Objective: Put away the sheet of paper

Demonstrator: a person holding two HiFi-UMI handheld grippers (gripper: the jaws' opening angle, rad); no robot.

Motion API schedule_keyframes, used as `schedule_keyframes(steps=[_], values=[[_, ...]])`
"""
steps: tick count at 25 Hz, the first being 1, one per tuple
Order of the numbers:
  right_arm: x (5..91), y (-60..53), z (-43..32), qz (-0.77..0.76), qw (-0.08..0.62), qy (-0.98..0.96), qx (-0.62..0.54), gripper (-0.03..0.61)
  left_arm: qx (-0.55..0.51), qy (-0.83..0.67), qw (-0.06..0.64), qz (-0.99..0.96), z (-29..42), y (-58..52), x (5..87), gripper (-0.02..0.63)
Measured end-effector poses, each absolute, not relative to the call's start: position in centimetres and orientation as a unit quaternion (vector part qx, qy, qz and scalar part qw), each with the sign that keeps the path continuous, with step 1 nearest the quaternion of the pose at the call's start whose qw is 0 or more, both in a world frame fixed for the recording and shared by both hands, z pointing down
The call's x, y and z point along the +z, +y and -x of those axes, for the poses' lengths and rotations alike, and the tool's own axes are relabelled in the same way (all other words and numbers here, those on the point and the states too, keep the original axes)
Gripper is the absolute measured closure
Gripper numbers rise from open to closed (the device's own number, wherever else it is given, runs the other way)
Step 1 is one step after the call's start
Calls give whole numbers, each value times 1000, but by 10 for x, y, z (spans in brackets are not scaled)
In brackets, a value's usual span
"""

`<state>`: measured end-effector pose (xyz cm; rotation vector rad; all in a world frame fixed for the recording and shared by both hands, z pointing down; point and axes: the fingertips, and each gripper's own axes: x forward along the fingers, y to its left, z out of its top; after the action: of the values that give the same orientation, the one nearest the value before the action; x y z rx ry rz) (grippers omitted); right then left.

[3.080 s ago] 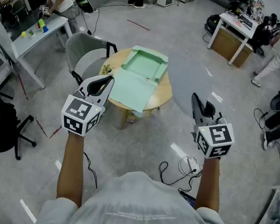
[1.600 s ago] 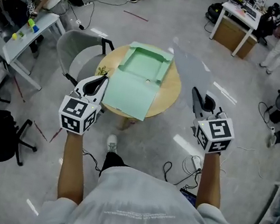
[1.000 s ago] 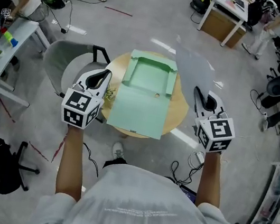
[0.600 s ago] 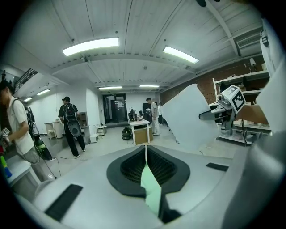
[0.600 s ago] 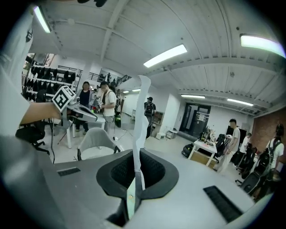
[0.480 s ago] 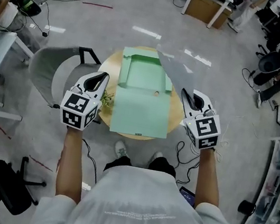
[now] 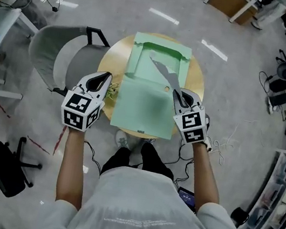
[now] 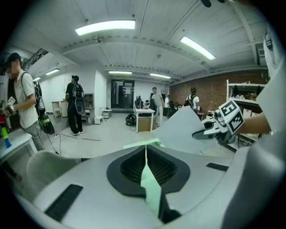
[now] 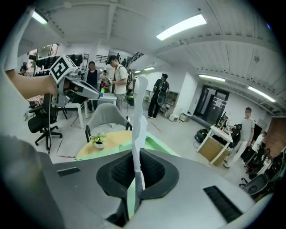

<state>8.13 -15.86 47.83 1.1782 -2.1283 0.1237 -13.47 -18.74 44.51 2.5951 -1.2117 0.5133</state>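
An open pale-green folder (image 7: 144, 106) lies flat on a round wooden table (image 7: 117, 57). My right gripper (image 7: 178, 94) is shut on the near corner of a thin grey-white sheet of paper (image 7: 164, 72), which slants up over the folder's far half. In the right gripper view the sheet (image 9: 139, 107) stands edge-on out of the closed jaws of that gripper (image 9: 136, 165). My left gripper (image 7: 107, 77) hangs at the table's left edge, jaws together with nothing in them, a little apart from the folder's left side. The left gripper view shows the sheet (image 8: 178, 129) and a strip of folder (image 8: 140, 144).
A small potted plant (image 7: 111, 90) sits on the table beside my left gripper. A grey chair (image 7: 55, 54) stands left of the table. Desks, cables and several people fill the room's edges.
Both grippers have come down and in toward the table. The right one has swung left, bringing the sheet from beside the table to above the folder.
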Motion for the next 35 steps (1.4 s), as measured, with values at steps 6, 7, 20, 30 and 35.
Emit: schedule_keyframes(steps=[6,7,20,30,35], values=[[541,-168,-67,-420,392,-816,58,551,185,-424,142,-875,139,-176,467,586],[551,-168,-65,-417,401,-814,59,551,190,-425,145,-873,141,-173,472,588],[640,-162,-26,-342,492,-801,-7,549,219,-448,189,-846,170,-160,525,588],[670,-157,-5,-263,550,-787,-93,549,224,-448,198,-842,172,-164,539,587],[678,-153,8,-241,553,-791,-103,549,227,-454,205,-837,179,-166,544,586]])
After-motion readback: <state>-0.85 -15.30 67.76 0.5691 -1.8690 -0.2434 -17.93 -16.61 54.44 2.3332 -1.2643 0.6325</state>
